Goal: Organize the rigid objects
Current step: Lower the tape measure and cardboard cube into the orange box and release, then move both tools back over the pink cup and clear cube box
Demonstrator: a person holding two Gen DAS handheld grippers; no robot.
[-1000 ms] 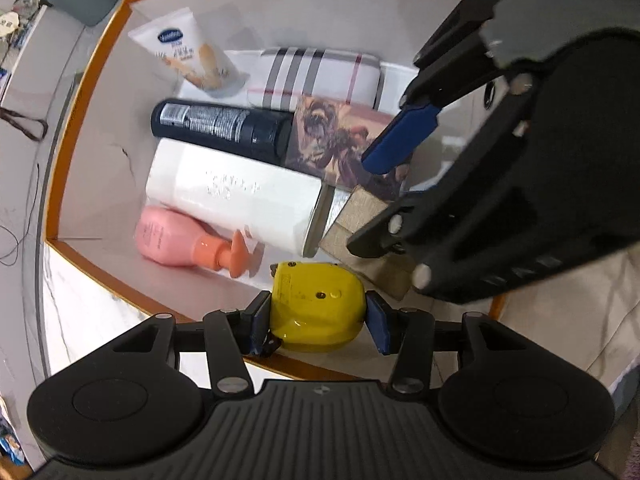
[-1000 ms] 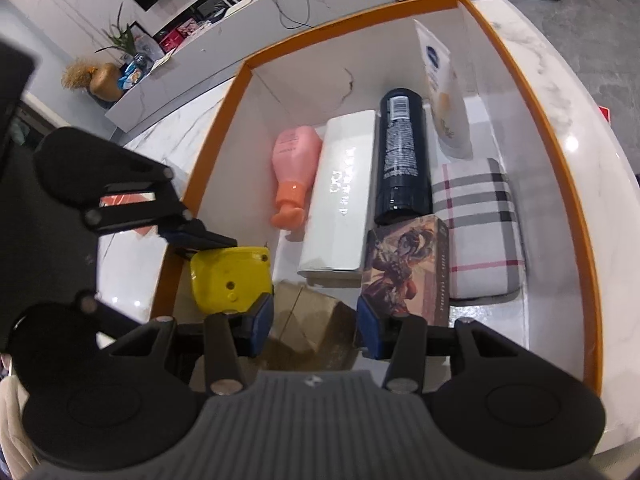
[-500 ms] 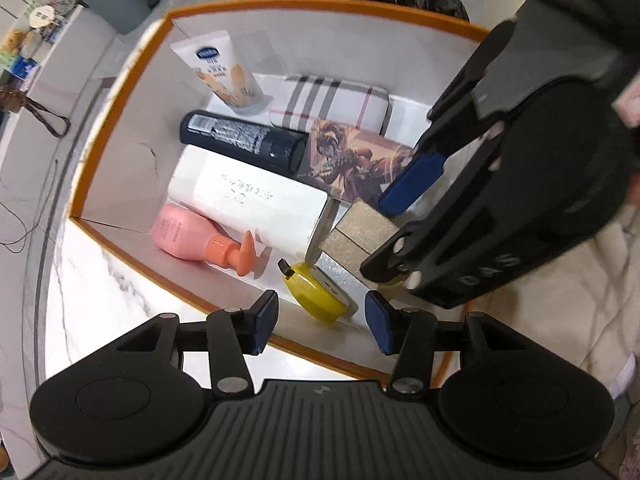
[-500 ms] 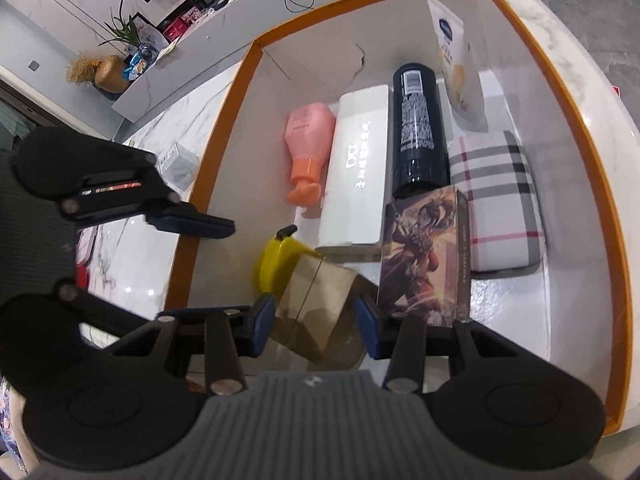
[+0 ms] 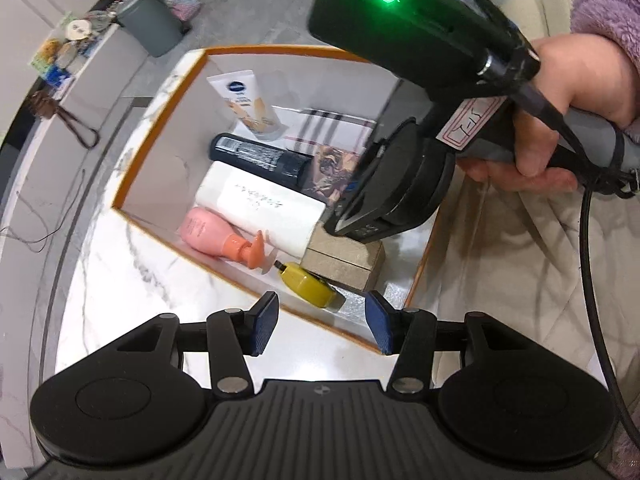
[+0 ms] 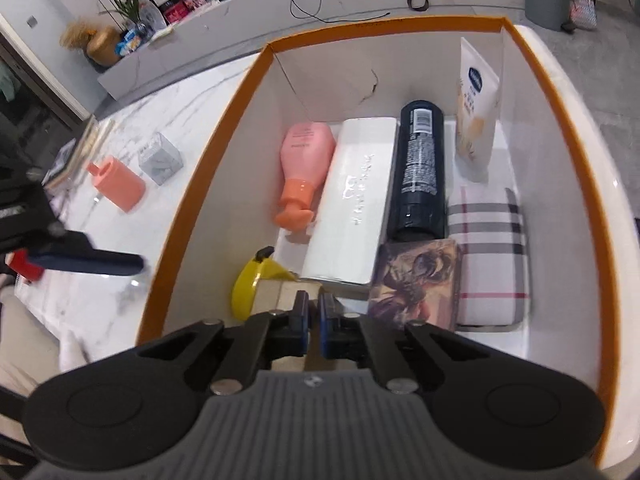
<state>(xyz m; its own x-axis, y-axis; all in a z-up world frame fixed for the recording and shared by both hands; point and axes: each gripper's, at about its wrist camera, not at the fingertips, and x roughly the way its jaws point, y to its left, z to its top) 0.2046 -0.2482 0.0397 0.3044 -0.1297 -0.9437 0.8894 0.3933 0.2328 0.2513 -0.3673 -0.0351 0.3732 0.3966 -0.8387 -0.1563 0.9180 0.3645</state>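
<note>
An orange-rimmed white box (image 6: 208, 184) holds a pink pump bottle (image 6: 306, 164), a white carton (image 6: 354, 200), a black bottle (image 6: 420, 168), a cream tube (image 6: 476, 112), a plaid pouch (image 6: 486, 252), a picture box (image 6: 416, 280), a brown cardboard box (image 5: 340, 254) and a yellow tape measure (image 5: 308, 286). The tape measure lies in the box's near corner beside the cardboard box. My left gripper (image 5: 320, 328) is open and empty, above the box's near rim. My right gripper (image 6: 313, 320) is shut, empty, just over the cardboard box (image 6: 288, 294).
On the marble counter left of the box stand an orange cup (image 6: 118, 186) and a small grey cube (image 6: 160, 158). A red object (image 6: 22, 268) lies near the left gripper's finger. A grey bin (image 5: 150, 26) stands on the floor. Beige cloth (image 5: 520, 280) lies to the right.
My left gripper let go of the yellow tape measure, which now lies in the box, and pulled back up and away. My right gripper closed its jaws.
</note>
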